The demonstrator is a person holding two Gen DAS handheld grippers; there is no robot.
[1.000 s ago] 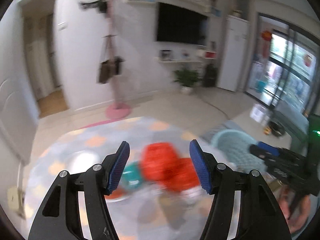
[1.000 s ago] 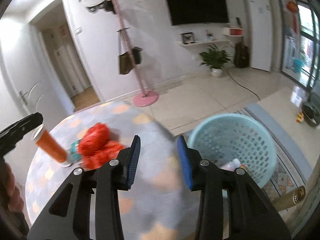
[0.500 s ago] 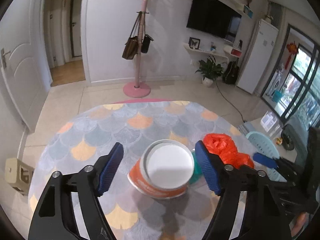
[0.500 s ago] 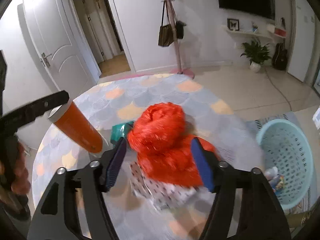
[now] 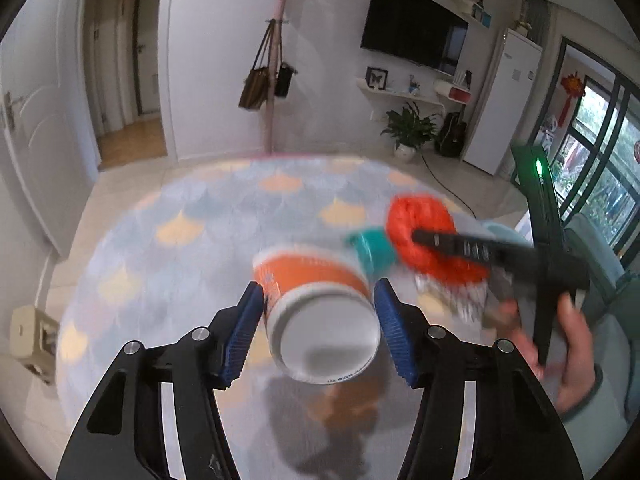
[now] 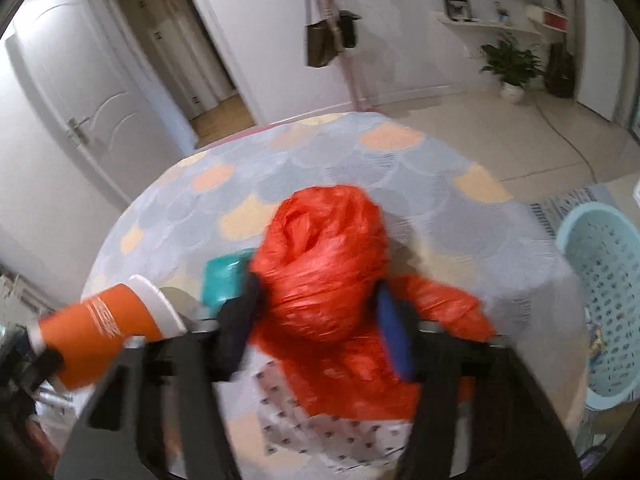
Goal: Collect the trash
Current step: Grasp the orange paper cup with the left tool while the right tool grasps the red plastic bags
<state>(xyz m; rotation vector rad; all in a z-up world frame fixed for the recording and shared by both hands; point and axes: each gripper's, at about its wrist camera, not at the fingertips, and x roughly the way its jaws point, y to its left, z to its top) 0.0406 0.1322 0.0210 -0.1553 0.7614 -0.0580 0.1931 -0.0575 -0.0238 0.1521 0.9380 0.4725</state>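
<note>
Left wrist view: my left gripper (image 5: 318, 320), jaws just closed in, clamps the orange cup (image 5: 316, 304) at centre, tilted over the table (image 5: 180, 240).

Right wrist view: my right gripper (image 6: 320, 320), jaws just closing, squeezes the red plastic bag (image 6: 320, 264) at centre. Teal wrapper (image 6: 224, 280) at 9 o'clock and a patterned wrapper (image 6: 320, 428) at 6 are still uncollected; the basket (image 6: 600, 300) waits at 3 o'clock.

Orange cup (image 5: 316, 276) with white rim; red-orange plastic bag (image 6: 324, 264); teal packet (image 6: 224, 280); tabletop (image 6: 400, 168) grey-blue scallops with peach patches; pale blue basket (image 6: 604, 304); blurred white wrapper (image 6: 320, 432), dotted probably.
</note>
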